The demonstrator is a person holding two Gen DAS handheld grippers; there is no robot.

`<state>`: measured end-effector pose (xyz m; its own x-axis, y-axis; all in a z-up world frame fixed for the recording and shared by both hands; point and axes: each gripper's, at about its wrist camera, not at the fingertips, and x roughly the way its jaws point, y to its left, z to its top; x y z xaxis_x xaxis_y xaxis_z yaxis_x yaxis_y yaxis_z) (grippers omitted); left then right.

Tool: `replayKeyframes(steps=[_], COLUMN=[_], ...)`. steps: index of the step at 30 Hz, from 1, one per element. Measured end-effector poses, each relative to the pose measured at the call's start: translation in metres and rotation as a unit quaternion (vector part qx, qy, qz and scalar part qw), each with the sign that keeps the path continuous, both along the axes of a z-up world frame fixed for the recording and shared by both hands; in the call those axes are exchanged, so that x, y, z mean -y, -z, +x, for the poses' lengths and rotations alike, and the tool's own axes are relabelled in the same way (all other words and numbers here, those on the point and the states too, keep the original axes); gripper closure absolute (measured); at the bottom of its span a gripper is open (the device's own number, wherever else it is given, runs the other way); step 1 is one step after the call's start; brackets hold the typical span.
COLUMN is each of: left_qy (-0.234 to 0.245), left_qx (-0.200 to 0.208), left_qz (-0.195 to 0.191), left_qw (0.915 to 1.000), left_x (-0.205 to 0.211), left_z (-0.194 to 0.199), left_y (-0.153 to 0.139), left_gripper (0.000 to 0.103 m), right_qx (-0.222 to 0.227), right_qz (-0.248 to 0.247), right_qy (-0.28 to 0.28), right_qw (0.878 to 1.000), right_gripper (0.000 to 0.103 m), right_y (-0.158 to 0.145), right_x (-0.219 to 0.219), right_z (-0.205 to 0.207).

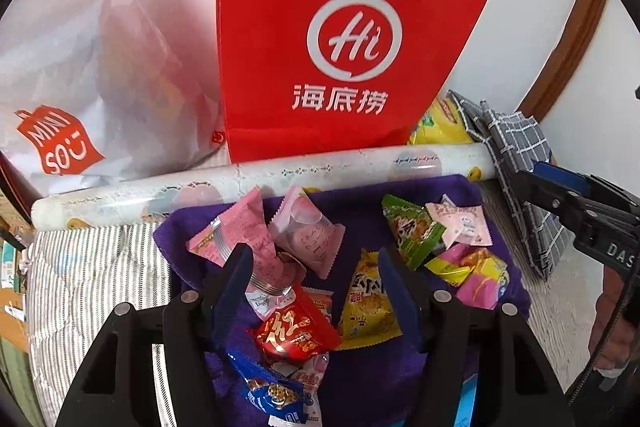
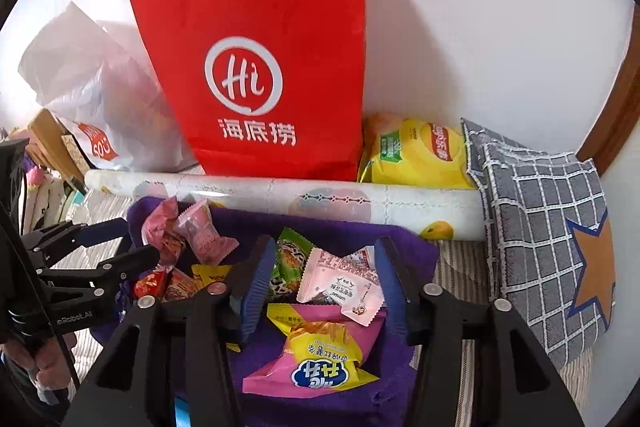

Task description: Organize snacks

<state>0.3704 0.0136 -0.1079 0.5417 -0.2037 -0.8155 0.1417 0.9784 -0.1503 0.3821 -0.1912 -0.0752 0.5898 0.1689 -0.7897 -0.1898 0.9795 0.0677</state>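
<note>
Several small snack packets lie on a purple cloth (image 1: 360,367). In the left wrist view my left gripper (image 1: 314,257) is open above a red packet (image 1: 294,335), a yellow packet (image 1: 366,303) and pink packets (image 1: 308,231). A blue packet (image 1: 272,391) lies nearest. In the right wrist view my right gripper (image 2: 326,247) is open above a pale pink packet (image 2: 344,283), a green packet (image 2: 290,259) and a pink-and-yellow packet (image 2: 320,355). The left gripper (image 2: 140,241) shows at the left there, and the right gripper (image 1: 532,175) at the right in the left view.
A red paper bag (image 1: 340,39) (image 2: 260,75) stands against the wall behind a rolled white mat (image 1: 260,183) (image 2: 320,203). A white plastic bag (image 1: 80,87) is left of it. A yellow chip bag (image 2: 416,155) and a grey checked pouch (image 2: 540,219) are on the right.
</note>
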Motion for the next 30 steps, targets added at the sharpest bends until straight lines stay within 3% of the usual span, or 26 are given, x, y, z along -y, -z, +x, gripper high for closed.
replayKeyframes(steps=[4, 8, 13, 18, 22, 30], left_qy=[-0.002, -0.004, -0.006, -0.014, -0.009, -0.001], left_qx=[0.016, 0.044, 0.052, 0.058, 0.068, 0.095], left_qz=[0.006, 0.013, 0.007, -0.008, -0.007, 0.012], left_qw=[0.9998, 0.9989, 0.9986, 0.9982, 0.9976, 0.9954], left_x=[0.000, 0.002, 0.005, 0.004, 0.008, 0.024], left_z=[-0.011, -0.026, -0.052, -0.099, -0.139, -0.225], left_y=[-0.022, -0.045, -0.063, -0.075, -0.085, -0.107], left_gripper=[0.038, 0.026, 0.024, 0.024, 0.024, 0.020], right_qx=[0.017, 0.021, 0.037, 0.050, 0.069, 0.069], right_qz=[0.018, 0.045, 0.008, -0.004, -0.008, -0.012], right_qy=[0.013, 0.030, 0.049, 0.067, 0.067, 0.068], right_qw=[1.000, 0.998, 0.998, 0.996, 0.995, 0.995], right_gripper=[0.040, 0.040, 0.039, 0.036, 0.028, 0.028], right_y=[-0.016, -0.028, -0.046, -0.062, -0.075, -0.081], right_x=[0.003, 0.008, 0.012, 0.014, 0.011, 0.010], right_z=[-0.017, -0.038, -0.077, -0.125, -0.170, -0.241])
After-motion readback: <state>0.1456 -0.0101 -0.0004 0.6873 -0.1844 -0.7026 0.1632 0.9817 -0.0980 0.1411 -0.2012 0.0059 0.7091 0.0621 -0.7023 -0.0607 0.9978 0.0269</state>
